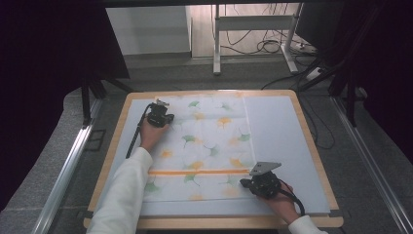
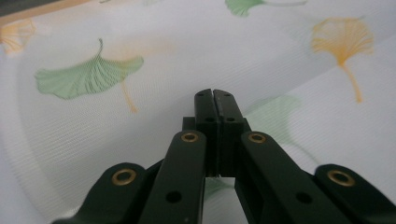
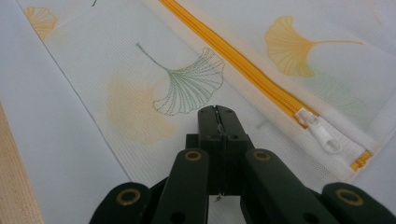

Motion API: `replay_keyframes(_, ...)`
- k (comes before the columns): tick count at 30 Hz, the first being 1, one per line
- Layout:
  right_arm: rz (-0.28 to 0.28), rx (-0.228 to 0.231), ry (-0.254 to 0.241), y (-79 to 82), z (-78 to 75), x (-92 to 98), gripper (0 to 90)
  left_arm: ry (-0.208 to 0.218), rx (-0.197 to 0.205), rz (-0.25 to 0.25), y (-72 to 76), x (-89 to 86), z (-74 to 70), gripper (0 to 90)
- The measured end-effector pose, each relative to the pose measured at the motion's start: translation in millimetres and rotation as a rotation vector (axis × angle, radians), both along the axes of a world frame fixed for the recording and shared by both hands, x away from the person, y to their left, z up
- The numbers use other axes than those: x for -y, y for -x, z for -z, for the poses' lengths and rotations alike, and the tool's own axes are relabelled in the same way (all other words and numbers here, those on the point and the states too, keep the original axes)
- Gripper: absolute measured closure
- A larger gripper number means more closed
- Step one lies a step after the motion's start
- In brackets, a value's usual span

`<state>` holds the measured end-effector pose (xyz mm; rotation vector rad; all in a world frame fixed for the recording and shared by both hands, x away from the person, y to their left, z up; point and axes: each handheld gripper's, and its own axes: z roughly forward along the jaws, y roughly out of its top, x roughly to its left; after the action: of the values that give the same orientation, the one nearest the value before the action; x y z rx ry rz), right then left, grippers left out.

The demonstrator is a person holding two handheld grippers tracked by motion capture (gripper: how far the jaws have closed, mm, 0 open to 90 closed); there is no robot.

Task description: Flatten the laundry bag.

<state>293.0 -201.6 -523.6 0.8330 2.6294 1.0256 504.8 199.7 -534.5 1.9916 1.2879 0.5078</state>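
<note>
High view: a white mesh laundry bag (image 1: 202, 148), printed with green and orange ginkgo leaves, is seen spread flat on the pale mat (image 1: 282, 141) of the wooden table (image 1: 311, 131). The left gripper (image 1: 158, 117) is held over the bag's far left corner, its jaws pressed together with nothing between them. The right gripper (image 1: 260, 184) is held at the bag's near right corner — jaws likewise closed and empty — just beside the orange zipper (image 3: 243, 63) and its white pull (image 3: 322, 133).

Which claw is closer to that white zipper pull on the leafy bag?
The right claw: the zipper pull lies just beside its tips. The left claw sits at the bag's far corner.
</note>
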Motion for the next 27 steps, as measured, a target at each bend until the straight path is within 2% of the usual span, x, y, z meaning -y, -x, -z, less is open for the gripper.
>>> replay_keyframes(5,-0.002,0.005,0.008,0.5,-0.4,-0.9,89.5,0.017,0.011,0.040,16.5,0.4,-11.0,90.0)
replay_keyframes(8,-0.004,0.005,0.011,0.4,-0.6,-1.0,89.5,0.045,0.032,0.070,37.9,0.6,-17.1,90.0)
replay_keyframes(12,-0.007,0.005,0.015,0.2,-0.9,-1.2,89.5,0.047,0.047,0.104,61.4,1.4,-20.0,89.9)
replay_keyframes(18,-0.008,0.004,0.016,0.1,-0.9,-1.2,89.5,0.090,0.067,0.125,90.9,-1.2,-25.9,89.9)
replay_keyframes(20,-0.010,0.005,0.015,-0.1,-0.9,-1.0,89.5,0.088,0.077,0.132,100.5,-0.8,-26.8,89.7)
replay_keyframes(22,-0.011,0.004,0.014,-0.1,-0.9,-0.9,89.5,0.109,0.070,0.144,108.2,-1.2,-26.7,88.2)
replay_keyframes(24,-0.014,0.005,0.014,-0.3,-0.8,-0.7,89.5,0.100,0.076,0.145,115.5,-1.3,-28.0,86.7)
replay_keyframes(27,-0.012,0.006,0.020,0.3,-1.2,-1.3,89.5,0.133,0.071,0.143,126.2,-3.8,-31.2,81.3)
